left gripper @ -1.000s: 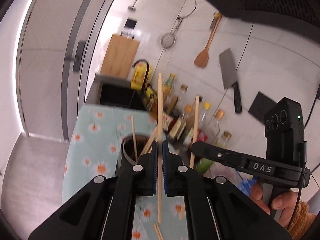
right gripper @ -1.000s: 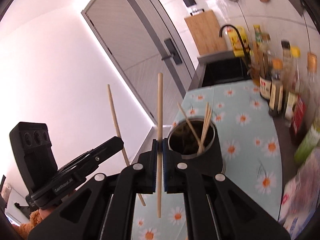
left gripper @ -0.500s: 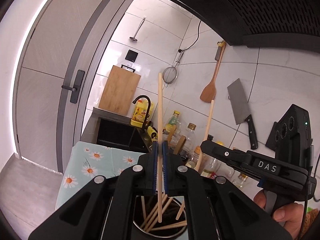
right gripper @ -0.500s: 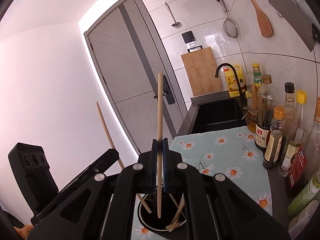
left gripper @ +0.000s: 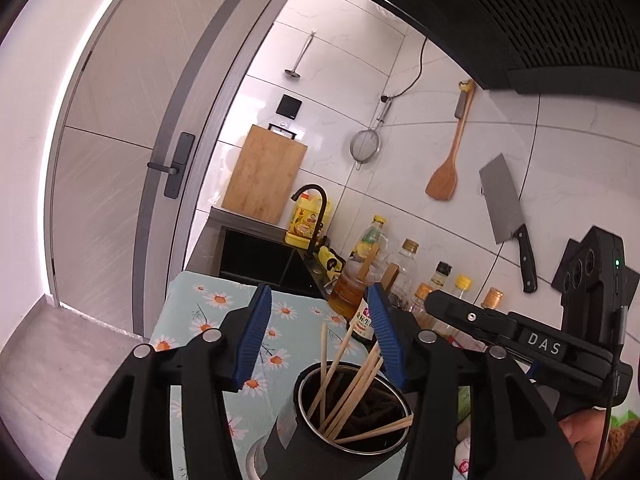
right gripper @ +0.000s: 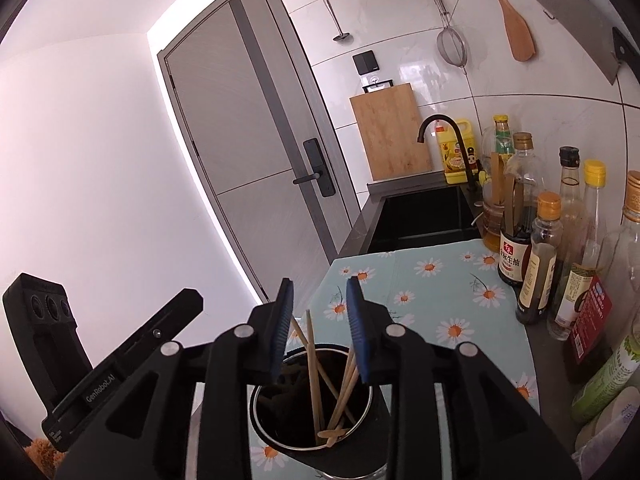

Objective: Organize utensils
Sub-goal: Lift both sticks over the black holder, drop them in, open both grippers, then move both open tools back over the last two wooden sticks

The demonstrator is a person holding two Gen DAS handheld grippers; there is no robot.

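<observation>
A black round utensil holder (left gripper: 352, 436) (right gripper: 312, 452) stands on the daisy-patterned cloth (left gripper: 200, 320) (right gripper: 440, 292) and contains several wooden chopsticks (left gripper: 352, 384) (right gripper: 314, 376). My left gripper (left gripper: 320, 334) hovers just above the holder's rim, its jaws opening, with nothing pressed between the blue pads. My right gripper (right gripper: 318, 326) hangs over the same holder from the other side, its jaws also opening and gripping nothing. Chopstick tips rise into the gap between each pair of fingers without being touched. The right gripper's body (left gripper: 520, 344) shows in the left wrist view.
Sauce and oil bottles (right gripper: 544, 256) (left gripper: 404, 276) line the tiled wall on the right. Behind the cloth lie a black sink (right gripper: 420, 220) with a black tap (left gripper: 316, 208), a wooden cutting board (left gripper: 264, 176), and a hung spatula, strainer and cleaver (left gripper: 508, 208). A grey door (left gripper: 132, 152) stands left.
Both grippers held a chopstick upright over the holder; both have now opened and the two chopsticks have dropped into the holder. Both hands sank slightly toward the holder.
</observation>
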